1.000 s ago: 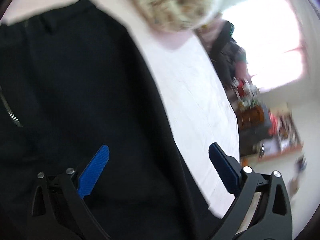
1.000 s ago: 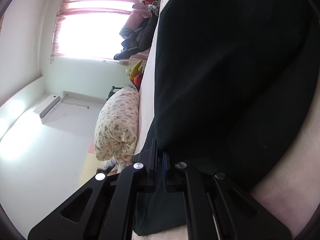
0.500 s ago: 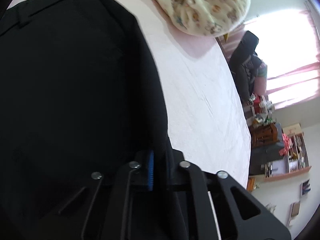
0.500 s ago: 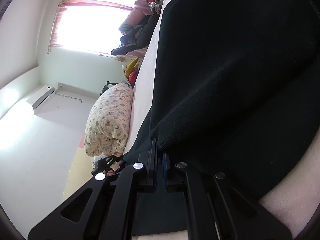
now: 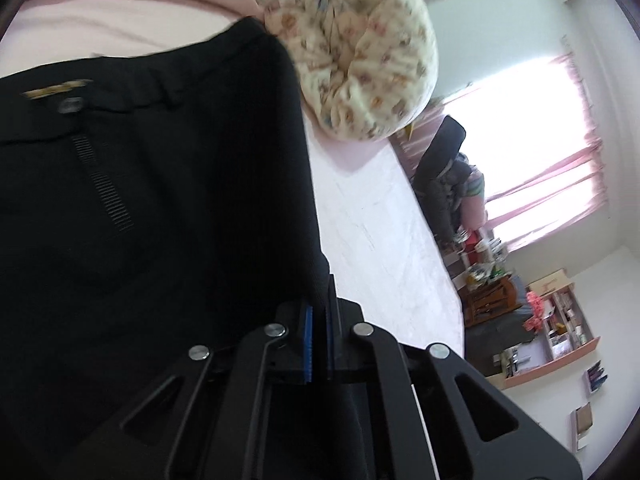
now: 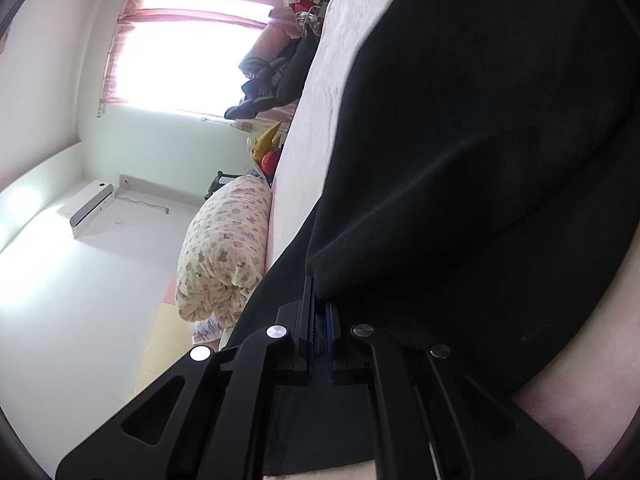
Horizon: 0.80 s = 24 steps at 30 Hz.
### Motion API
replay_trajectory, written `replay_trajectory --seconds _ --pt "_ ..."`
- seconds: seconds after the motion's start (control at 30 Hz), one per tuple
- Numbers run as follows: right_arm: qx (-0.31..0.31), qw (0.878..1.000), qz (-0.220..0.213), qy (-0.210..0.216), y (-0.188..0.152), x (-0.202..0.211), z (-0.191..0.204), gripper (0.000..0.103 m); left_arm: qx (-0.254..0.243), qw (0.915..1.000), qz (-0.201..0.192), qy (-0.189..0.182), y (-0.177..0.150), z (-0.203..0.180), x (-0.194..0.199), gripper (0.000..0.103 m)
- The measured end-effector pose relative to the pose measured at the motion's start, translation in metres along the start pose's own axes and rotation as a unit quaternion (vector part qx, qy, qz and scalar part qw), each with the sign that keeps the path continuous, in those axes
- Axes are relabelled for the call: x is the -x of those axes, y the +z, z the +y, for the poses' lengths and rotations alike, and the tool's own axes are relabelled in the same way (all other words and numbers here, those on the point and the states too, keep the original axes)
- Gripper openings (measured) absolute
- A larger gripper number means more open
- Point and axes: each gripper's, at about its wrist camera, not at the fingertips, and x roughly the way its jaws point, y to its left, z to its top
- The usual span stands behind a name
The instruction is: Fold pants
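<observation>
Black pants point(image 5: 168, 200) lie on a pink bed sheet point(image 5: 372, 240). In the left wrist view their waistband, button point(image 5: 70, 105) and zipper show at upper left. My left gripper point(image 5: 318, 336) is shut on the pants' right side edge, blue pads pinching the cloth. In the right wrist view the pants point(image 6: 480, 140) fill the right side. My right gripper point(image 6: 320, 320) is shut on a folded edge of the black cloth and lifts it a little off the sheet point(image 6: 316, 112).
A rolled patterned quilt point(image 5: 360, 72) lies at the bed's head, also in the right wrist view point(image 6: 224, 256). Dark clothes point(image 5: 444, 168) are piled beside the bed by a bright window. Shelves point(image 5: 560, 332) and cluttered furniture stand beyond the bed edge.
My left gripper was open over the pants' edge, then shut on it. It now lifts the edge, bringing waistband and quilt into view. My right gripper stayed shut on the cloth.
</observation>
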Motion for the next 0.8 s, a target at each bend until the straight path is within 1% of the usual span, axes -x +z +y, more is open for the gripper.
replay_trajectory --seconds 0.07,0.13,0.17,0.27,0.3,0.33,0.37,0.4,0.43,0.47,0.5,0.53,0.6,0.67,0.73,0.8 --pt "0.0 1.0 -0.005 0.002 0.002 0.005 -0.001 0.004 0.013 0.9997 -0.016 -0.014 -0.015 0.011 0.036 0.004" --pt "0.001 1.0 -0.013 0.006 0.005 0.014 -0.001 0.004 0.003 0.9992 -0.033 -0.023 -0.03 0.015 0.063 0.004" --pt "0.002 1.0 -0.017 0.008 0.007 0.017 0.0 0.004 -0.01 0.9984 -0.047 -0.031 -0.041 0.017 0.084 0.004" --pt "0.008 0.999 -0.034 0.007 0.016 0.029 0.005 0.004 -0.041 0.9964 -0.069 -0.027 -0.072 0.026 0.118 0.005" --pt "0.01 0.999 -0.039 0.006 0.018 0.032 0.006 0.004 -0.045 0.9966 -0.067 -0.017 -0.082 0.035 0.124 0.005" --pt "0.01 0.999 -0.045 0.005 0.021 0.036 0.006 0.004 -0.041 0.9972 -0.061 -0.01 -0.086 0.042 0.124 0.005" --pt "0.008 0.999 -0.046 0.004 0.02 0.037 0.006 0.004 -0.028 0.9985 -0.046 0.007 -0.092 0.056 0.121 0.005" --pt "0.005 0.999 -0.045 0.002 0.021 0.038 0.005 0.004 -0.004 0.9992 -0.032 0.025 -0.097 0.072 0.117 0.005" --pt "0.001 0.999 -0.042 -0.001 0.02 0.036 0.006 0.004 0.026 0.999 -0.017 0.032 -0.101 0.088 0.114 0.005" --pt "0.0 0.999 -0.04 -0.001 0.019 0.037 0.006 0.004 0.044 0.9983 -0.005 0.038 -0.105 0.097 0.11 0.005" --pt "-0.001 0.999 -0.037 -0.004 0.019 0.038 0.006 0.004 0.052 0.9977 -0.001 0.042 -0.111 0.105 0.11 0.005" --pt "-0.002 0.999 -0.037 -0.004 0.018 0.036 0.009 0.004 0.049 0.9979 -0.006 0.042 -0.113 0.107 0.112 0.005" --pt "-0.005 0.999 -0.039 -0.002 0.019 0.037 0.012 0.004 0.026 0.9984 -0.032 0.037 -0.118 0.102 0.122 0.006" --pt "-0.006 0.999 -0.047 -0.001 0.022 0.042 0.012 0.004 0.014 0.9981 -0.047 0.037 -0.12 0.101 0.129 0.006" --pt "-0.014 0.999 -0.047 -0.005 0.023 0.043 0.01 0.004 0.0 0.9976 -0.051 0.045 -0.124 0.101 0.132 0.008" --pt "-0.018 0.999 -0.04 -0.019 0.022 0.04 0.009 0.004 -0.015 0.9965 -0.061 0.055 -0.128 0.101 0.137 0.013"
